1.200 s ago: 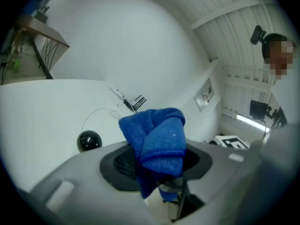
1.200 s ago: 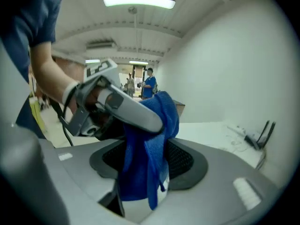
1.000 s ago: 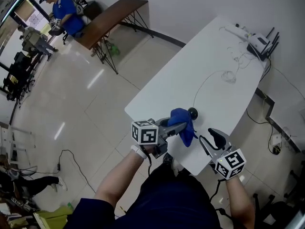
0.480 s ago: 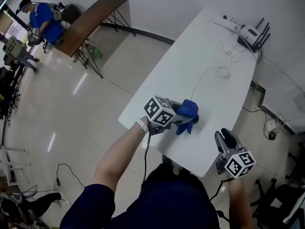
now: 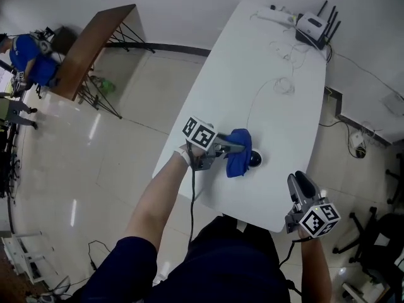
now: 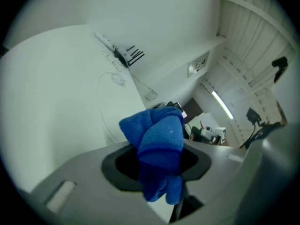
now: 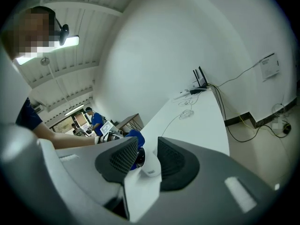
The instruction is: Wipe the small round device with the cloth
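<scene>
The small round device (image 5: 255,160) is dark from above and stands near the front of the white table (image 5: 278,49). In the right gripper view the device (image 7: 149,166) has a white body and a dark lens. My left gripper (image 5: 237,147) is shut on a bunched blue cloth (image 5: 237,164), which rests against the device's left side. The cloth (image 6: 157,135) fills the left gripper (image 6: 157,159) jaws. My right gripper (image 5: 298,180) hovers at the table's near right edge, apart from the device. Its jaws have just been closing and stand open with nothing between them. The device shows beyond the right gripper (image 7: 144,147).
A thin cable runs from the device to a loose coil (image 5: 283,86) farther up the table. A router (image 5: 312,27) and a power strip (image 5: 274,14) sit at the far end. A brown desk (image 5: 88,46) and a person in blue (image 5: 28,55) are off to the left.
My left gripper has carried the cloth down and forward against the device. My right gripper has drawn back to the right, towards the table's edge, and its jaws have narrowed.
</scene>
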Available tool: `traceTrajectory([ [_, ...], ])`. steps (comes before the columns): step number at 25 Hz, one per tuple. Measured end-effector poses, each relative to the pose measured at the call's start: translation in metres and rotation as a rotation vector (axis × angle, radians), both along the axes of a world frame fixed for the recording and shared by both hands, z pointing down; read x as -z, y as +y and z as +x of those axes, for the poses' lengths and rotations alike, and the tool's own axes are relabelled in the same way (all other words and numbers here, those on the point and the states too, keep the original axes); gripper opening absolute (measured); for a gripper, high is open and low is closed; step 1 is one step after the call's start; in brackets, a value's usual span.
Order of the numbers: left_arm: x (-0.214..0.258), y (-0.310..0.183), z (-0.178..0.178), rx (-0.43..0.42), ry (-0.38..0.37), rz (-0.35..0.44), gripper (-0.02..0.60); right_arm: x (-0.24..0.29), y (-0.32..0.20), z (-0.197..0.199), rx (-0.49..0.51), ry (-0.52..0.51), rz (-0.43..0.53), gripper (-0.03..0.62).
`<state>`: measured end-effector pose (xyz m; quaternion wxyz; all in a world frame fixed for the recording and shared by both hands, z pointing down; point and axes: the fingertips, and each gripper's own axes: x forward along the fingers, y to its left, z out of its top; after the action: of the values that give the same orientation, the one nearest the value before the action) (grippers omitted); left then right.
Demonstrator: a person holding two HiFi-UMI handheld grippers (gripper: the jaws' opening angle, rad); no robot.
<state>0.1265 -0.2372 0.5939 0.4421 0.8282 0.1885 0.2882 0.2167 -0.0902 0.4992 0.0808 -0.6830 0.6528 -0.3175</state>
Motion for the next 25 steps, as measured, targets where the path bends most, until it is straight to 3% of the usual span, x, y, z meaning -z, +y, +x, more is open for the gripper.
traceTrajectory([
  [2, -0.021, -0.002, -0.005, -0.013, -0.059, 0.004, 0.173, -0.005, 0.005, 0.000, -0.020, 0.003, -0.011, 0.137],
  [6, -0.060, 0.007, -0.003, -0.039, -0.190, 0.100, 0.173, -0.022, 0.020, 0.006, -0.075, 0.003, -0.046, 0.135],
  [11, -0.072, -0.008, -0.012, 0.066, -0.390, 0.289, 0.202, -0.031, 0.033, 0.004, -0.104, -0.024, -0.065, 0.125],
  [16, -0.052, -0.012, -0.047, 0.206, -0.424, 0.460, 0.212, -0.019, 0.033, 0.000, -0.093, -0.018, -0.021, 0.114],
  [17, -0.041, -0.011, -0.054, 0.235, -0.399, 0.557, 0.208, -0.017, 0.034, -0.001, -0.082, -0.019, -0.010, 0.112],
  [19, -0.015, -0.002, -0.060, 0.206, -0.304, 0.915, 0.196, -0.014, 0.039, -0.002, -0.059, -0.021, 0.002, 0.111],
  [21, -0.005, 0.027, -0.060, 0.020, -0.235, 1.334, 0.195, -0.016, 0.046, -0.001, -0.044, -0.031, 0.007, 0.107],
  [22, -0.010, 0.046, -0.060, -0.088, -0.235, 1.486, 0.193, -0.017, 0.051, -0.001, -0.043, -0.039, 0.011, 0.107],
  [23, -0.021, 0.064, -0.061, -0.173, -0.258, 1.564, 0.193, -0.017, 0.057, -0.001, -0.044, -0.045, 0.015, 0.107],
  [24, -0.037, 0.080, -0.063, -0.220, -0.301, 1.564, 0.193, -0.016, 0.063, 0.000, -0.047, -0.048, 0.021, 0.106],
  [25, -0.054, 0.092, -0.065, -0.228, -0.352, 1.507, 0.193, -0.013, 0.070, 0.000, -0.049, -0.050, 0.028, 0.106],
])
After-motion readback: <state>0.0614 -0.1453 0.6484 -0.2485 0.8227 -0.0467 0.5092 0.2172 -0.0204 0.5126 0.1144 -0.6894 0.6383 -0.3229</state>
